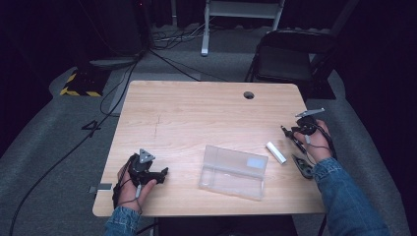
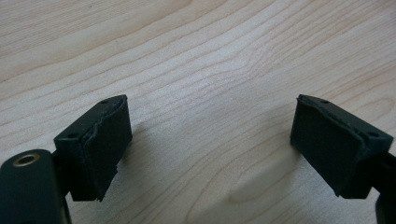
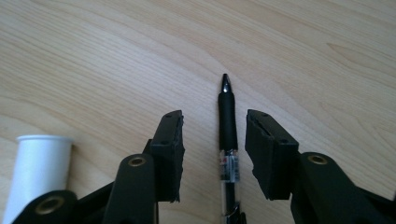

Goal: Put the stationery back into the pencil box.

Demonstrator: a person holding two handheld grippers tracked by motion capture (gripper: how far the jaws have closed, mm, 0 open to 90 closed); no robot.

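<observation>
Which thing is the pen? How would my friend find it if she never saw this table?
Start at the wooden table and go to its right edge, where the person's right hand holds the right tongs. The pen lies flat between those open tongs, not yet squeezed. It is thin with a black grip and pointed tip, unlike the fat white tube beside it or the clear plastic box.

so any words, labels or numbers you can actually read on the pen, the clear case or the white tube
None can be read.
pen: the clear section of the barrel bears a small red and dark print, too blurred to read.
clear case: a pale patch near its far right corner, perhaps a label, with no legible text.
white tube: plain, no print visible.
The right gripper straddles the pen with its jaws apart.
</observation>
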